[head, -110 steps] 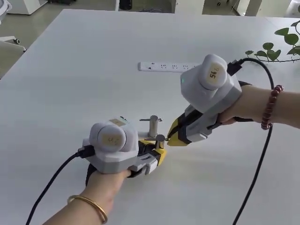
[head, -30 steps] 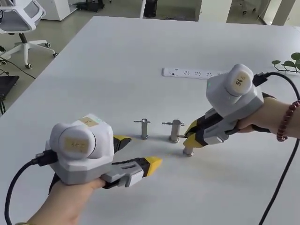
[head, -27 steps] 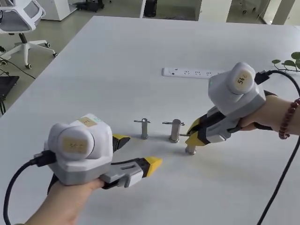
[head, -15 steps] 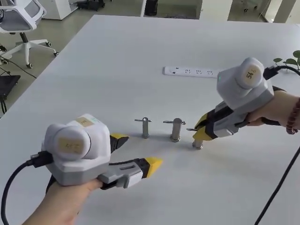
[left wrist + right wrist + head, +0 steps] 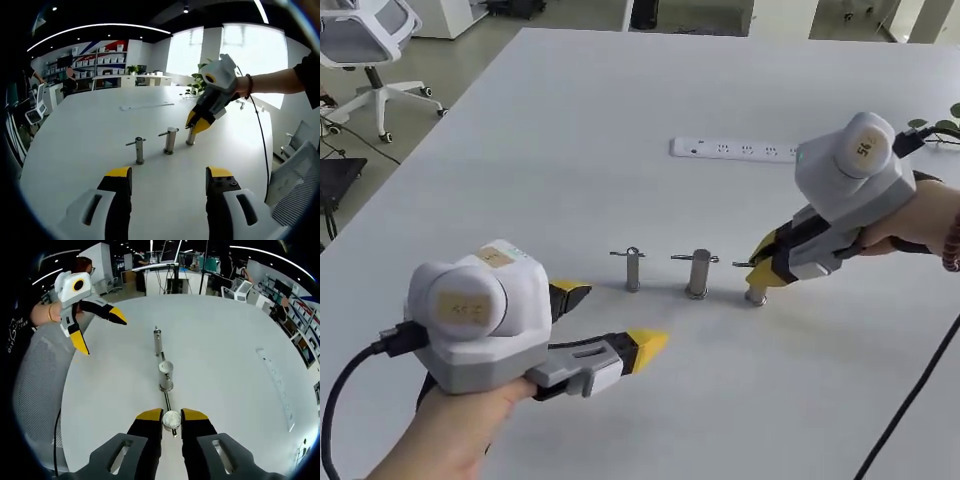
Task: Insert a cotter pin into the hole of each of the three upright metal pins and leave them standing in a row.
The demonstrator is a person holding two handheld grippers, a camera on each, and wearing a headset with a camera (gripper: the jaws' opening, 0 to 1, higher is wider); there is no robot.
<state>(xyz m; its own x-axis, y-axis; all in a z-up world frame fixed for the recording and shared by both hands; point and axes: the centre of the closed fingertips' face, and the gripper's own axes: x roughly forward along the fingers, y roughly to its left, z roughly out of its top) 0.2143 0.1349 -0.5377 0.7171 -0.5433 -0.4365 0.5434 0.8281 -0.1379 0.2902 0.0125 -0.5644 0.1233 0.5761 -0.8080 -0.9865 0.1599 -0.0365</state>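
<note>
Head view first: smooth matte white table (image 5: 520,150), and three little upright steel cylinders in a row across the middle, the left pin (image 5: 633,272), middle pin (image 5: 698,275) and right pin (image 5: 756,294). The left one is skinnier and the middle one is chunkier. The left and middle each have a thin wire cotter pin (image 5: 691,258) sticking out sideways near the top. The right gripper (image 5: 765,268), grey plastic body with yellow-tipped black jaws, is clamped on the top of the right pin, whose foot looks to be down on the table. The left gripper (image 5: 615,318) hangs in front of the row, well apart from it, jaws spread wide with nothing between them. A long flat white power strip (image 5: 735,150) lies further back, with an office chair (image 5: 360,40) off in the top left corner. In the left gripper view the two yellow tips are wide apart at the bottom, and the row stands beyond them, shiny and round, with the right gripper (image 5: 199,121) pinching the far end one (image 5: 191,136). In the right gripper view the jaws squeeze the round flat head of the right pin (image 5: 171,418) from both sides. A wire runs from it toward the middle pin (image 5: 166,374), and the slim left pin (image 5: 158,342) is past that. The left gripper (image 5: 100,332) shows up off to the side, gaping.
</note>
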